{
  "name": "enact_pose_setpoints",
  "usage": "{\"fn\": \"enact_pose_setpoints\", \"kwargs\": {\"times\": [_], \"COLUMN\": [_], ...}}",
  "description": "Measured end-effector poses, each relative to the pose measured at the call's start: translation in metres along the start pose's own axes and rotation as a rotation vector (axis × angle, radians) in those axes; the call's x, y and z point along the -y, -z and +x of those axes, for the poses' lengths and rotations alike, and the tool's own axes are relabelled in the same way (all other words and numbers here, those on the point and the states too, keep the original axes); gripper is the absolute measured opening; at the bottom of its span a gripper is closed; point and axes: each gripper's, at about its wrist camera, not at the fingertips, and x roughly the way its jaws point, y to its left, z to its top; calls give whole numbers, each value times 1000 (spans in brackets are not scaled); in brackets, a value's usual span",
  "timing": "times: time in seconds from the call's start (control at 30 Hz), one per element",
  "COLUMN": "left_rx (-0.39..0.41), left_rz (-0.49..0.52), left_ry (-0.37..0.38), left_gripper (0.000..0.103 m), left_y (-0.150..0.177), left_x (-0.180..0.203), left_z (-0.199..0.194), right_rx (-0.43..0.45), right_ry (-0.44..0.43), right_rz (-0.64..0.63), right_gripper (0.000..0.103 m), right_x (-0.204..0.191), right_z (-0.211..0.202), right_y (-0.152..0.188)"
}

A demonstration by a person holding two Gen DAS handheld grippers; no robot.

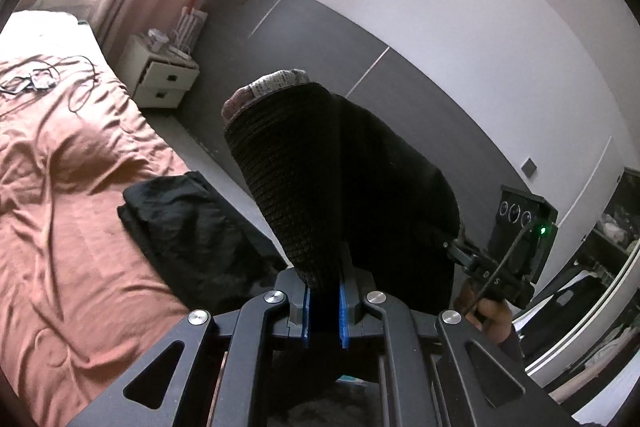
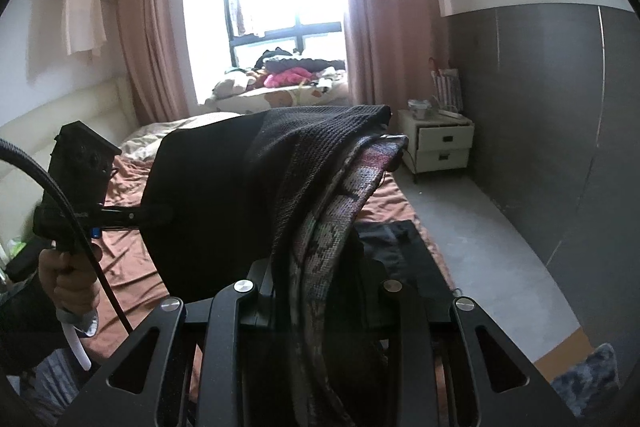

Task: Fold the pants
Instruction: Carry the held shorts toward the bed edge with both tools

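Hanging bunched above the bed – black pants (image 1: 360, 167) – both jaws clamped on them.

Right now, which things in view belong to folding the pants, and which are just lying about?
Job:
black pants
left gripper, shut on them
right gripper, shut on the waistband
bed

Lying about:
folded black garment
nightstand
cables
clothes pile

Black pants (image 1: 352, 179) with a ribbed waistband and a grey-maroon patterned lining; rust-orange bedsheet (image 1: 60, 155) at left; blue pads (image 1: 343, 311); white nightstand (image 2: 438, 143); pink curtains (image 2: 372, 3).
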Motion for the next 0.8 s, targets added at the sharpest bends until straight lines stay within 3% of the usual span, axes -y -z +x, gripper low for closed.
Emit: {"fn": "enact_pose_setpoints", "kwargs": {"times": [0.5,0.8], "left_rx": [-77,-103], "left_rz": [-45,-51], "left_ry": [32,22], "left_gripper": [11,11], "left_y": [-11,-16], "left_x": [-59,-92], "left_z": [97,132], "right_rx": [-86,-163], "right_ry": [72,91], "right_rz": [-16,-49], "right_gripper": [24,24], "right_x": [-9,-8], "right_z": [17,37], "right_y": [-1,-29]}}
